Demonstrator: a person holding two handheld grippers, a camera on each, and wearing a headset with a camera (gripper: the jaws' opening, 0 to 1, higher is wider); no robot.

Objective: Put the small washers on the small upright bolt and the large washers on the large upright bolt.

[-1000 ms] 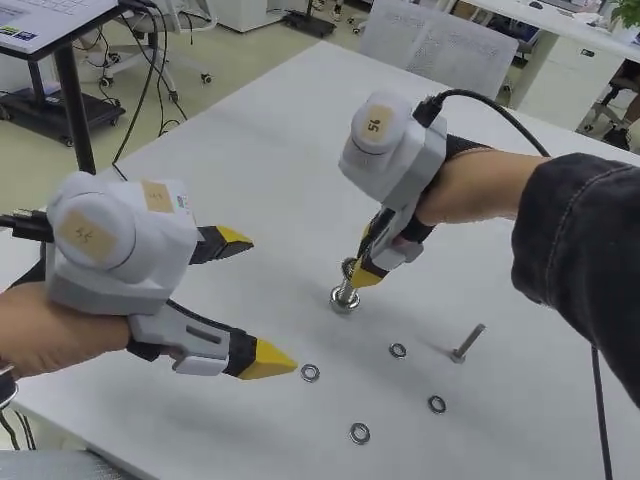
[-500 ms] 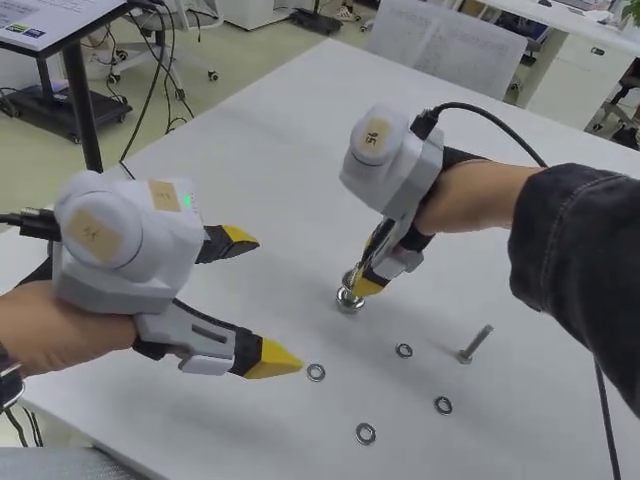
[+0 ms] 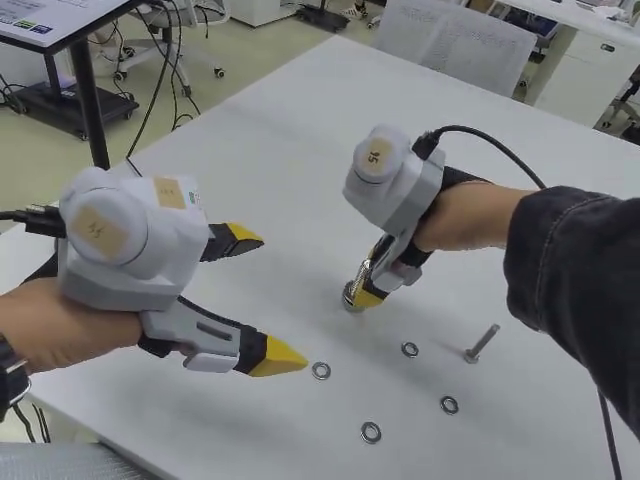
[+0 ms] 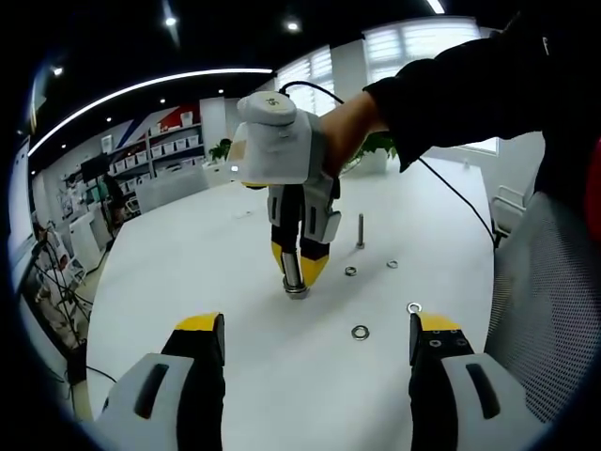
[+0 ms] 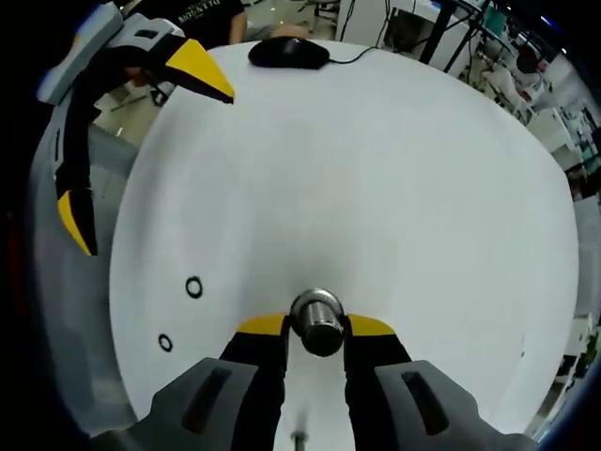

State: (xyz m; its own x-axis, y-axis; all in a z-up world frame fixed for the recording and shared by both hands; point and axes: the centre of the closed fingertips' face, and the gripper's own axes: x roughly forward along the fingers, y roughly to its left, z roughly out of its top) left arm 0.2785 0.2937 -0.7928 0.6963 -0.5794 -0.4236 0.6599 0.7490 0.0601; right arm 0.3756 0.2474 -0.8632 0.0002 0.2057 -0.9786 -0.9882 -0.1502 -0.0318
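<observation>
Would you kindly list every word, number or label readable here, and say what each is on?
"15": on the round sticker atop the right gripper, which is closed on a bolt.
Tan sticker atop the left gripper: handwritten mark, not legible.
Sheet at the top left of the head view: print too small.
Dark shirt in the right gripper view: white lettering, too blurred.
</observation>
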